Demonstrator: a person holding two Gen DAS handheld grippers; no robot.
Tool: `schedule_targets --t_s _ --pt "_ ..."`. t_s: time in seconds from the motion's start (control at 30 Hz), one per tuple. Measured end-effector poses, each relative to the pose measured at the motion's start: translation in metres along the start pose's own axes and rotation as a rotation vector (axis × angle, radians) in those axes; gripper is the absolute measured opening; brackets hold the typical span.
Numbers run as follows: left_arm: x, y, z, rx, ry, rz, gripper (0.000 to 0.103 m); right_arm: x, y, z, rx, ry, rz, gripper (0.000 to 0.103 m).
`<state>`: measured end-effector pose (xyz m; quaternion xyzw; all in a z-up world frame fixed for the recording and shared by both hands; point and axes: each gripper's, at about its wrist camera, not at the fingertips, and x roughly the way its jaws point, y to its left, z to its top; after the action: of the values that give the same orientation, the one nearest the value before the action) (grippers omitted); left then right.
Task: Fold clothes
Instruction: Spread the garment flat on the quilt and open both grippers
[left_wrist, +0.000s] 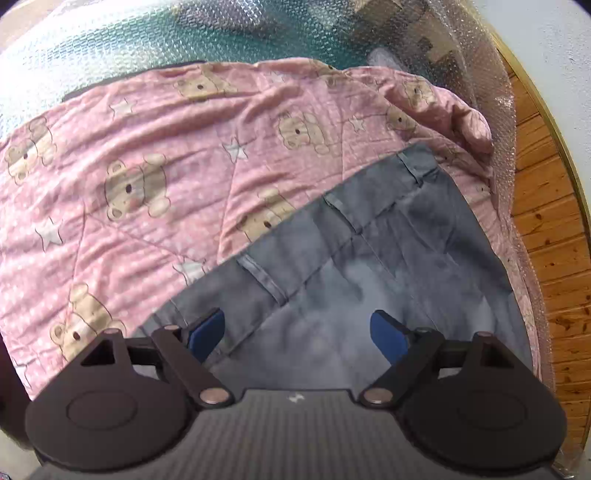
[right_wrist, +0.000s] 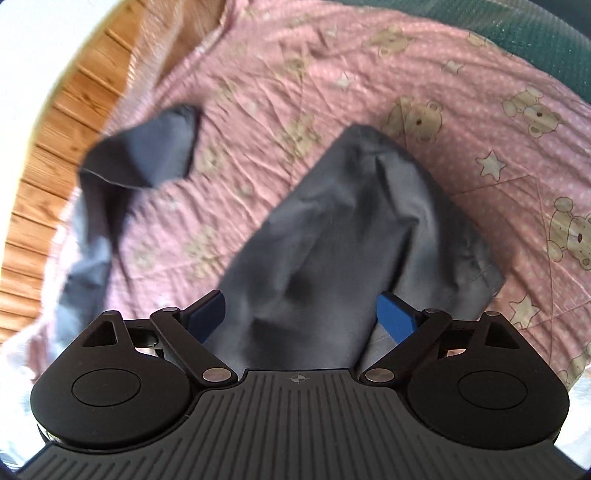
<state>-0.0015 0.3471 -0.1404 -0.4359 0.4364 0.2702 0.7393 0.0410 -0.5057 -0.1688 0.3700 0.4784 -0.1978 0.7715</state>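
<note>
A pink quilt (left_wrist: 155, 155) printed with teddy bears and white stars covers the bed. Beyond its far edge lies a sheet of bubble wrap (left_wrist: 122, 40) over something dark green. A wooden plank floor (left_wrist: 546, 221) shows to one side, meeting a white wall (left_wrist: 546, 33).

A pair of grey trousers (left_wrist: 388, 258) lies on the quilt. In the left wrist view the waistband with its belt loops runs diagonally across the frame, and the cloth spreads flat below it. The left gripper (left_wrist: 297, 336) hangs over this part with its jaws wide open; the blue pads (left_wrist: 205, 332) stand well apart, the left one just at the waistband edge, and nothing is held between them.

In the right wrist view the trousers (right_wrist: 332, 240) are bunched and rumpled, with one leg end (right_wrist: 144, 151) curling away toward the floor side and blurred. The right gripper (right_wrist: 299, 317) also has its jaws wide open. A fold of grey cloth rises through the gap between the blue pads (right_wrist: 397, 319), but the pads do not press on it.
</note>
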Motion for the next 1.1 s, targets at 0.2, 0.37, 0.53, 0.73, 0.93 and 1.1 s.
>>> schedule_targets --t_s 0.2,0.37,0.53,0.73,0.93,1.1 --pt "0.046 -0.003 0.026 0.202 0.095 -0.054 0.09 0.012 0.01 0.011 -0.047 -0.034 -0.112 0.094" --pt "0.076 -0.029 0.029 0.31 0.126 -0.126 0.072 0.018 0.013 0.04 -0.076 -0.063 -0.213 0.094" --pt "0.075 -0.048 0.044 0.338 0.101 -0.16 0.054 0.013 0.057 0.072 -0.109 -0.129 -0.148 0.095" --pt "0.068 -0.062 0.061 0.376 0.08 -0.148 0.065 0.065 0.127 0.103 0.113 -0.078 0.234 0.099" --pt "0.059 -0.065 0.051 0.378 0.096 -0.163 0.067 0.165 0.186 0.107 0.355 0.005 0.42 0.101" --pt "0.054 -0.069 0.041 0.385 0.112 -0.174 0.067 0.232 0.21 0.124 0.498 0.026 0.506 0.061"
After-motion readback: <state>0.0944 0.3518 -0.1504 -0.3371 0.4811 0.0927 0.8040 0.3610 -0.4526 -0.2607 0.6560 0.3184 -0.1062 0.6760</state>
